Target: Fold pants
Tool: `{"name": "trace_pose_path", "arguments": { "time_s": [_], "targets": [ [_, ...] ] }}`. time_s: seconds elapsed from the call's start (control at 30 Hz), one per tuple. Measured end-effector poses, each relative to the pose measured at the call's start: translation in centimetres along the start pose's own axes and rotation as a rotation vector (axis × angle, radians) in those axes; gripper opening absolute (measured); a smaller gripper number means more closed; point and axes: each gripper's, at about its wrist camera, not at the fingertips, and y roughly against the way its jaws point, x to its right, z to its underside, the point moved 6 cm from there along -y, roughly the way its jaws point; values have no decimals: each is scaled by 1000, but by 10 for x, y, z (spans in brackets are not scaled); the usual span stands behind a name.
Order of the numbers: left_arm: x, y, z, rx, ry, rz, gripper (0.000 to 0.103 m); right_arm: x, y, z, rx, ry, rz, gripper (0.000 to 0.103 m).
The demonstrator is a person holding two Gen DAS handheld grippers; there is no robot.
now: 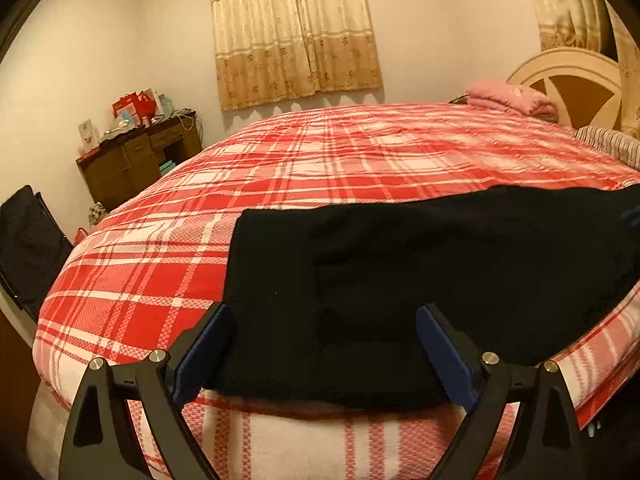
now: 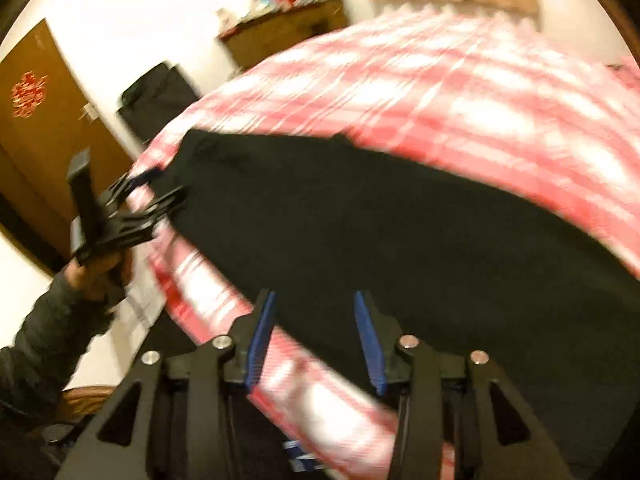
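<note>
Two views, left wrist first. Left gripper (image 1: 326,314) has its jaws spread wide, nothing pinched; the black pants (image 1: 420,280) lie on the bed (image 1: 320,152) directly ahead, their near edge between and just beyond the blue pads (image 1: 200,356). Whether the pads touch the cloth cannot be told. Pants look flat and dark, a broad rectangle with a straight left edge, running off to the right along the near side of the red-and-white plaid cover; surface detail lost in the black. Gripper points downward over the bed's edge. A folded pink blanket (image 1: 508,98) sits at the far right of the bed, a wooden cabinet (image 1: 140,156) by the far wall.

Right wrist view, blurred by motion. Right gripper (image 2: 316,300) shows jaws partly apart, a moderate gap, empty; the pants (image 2: 400,240) lie just past the tips, stretching from upper left to lower right across the cover. Gripper is rolled and angled steeply down. At left, a sleeved hand (image 2: 96,276) holds the left gripper (image 2: 156,190) at the pants' far end.
</note>
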Motion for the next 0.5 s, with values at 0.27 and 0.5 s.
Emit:
{"name": "trace_pose_path", "arguments": {
  "time_s": [0.27,0.5],
  "targets": [
    [3,-3,1,-6,-5,-32,96,87,35,28,3,-121,259,51],
    [45,19,-21,40,7,92,96,77,41,58,-9,-26,332,53]
  ]
}}
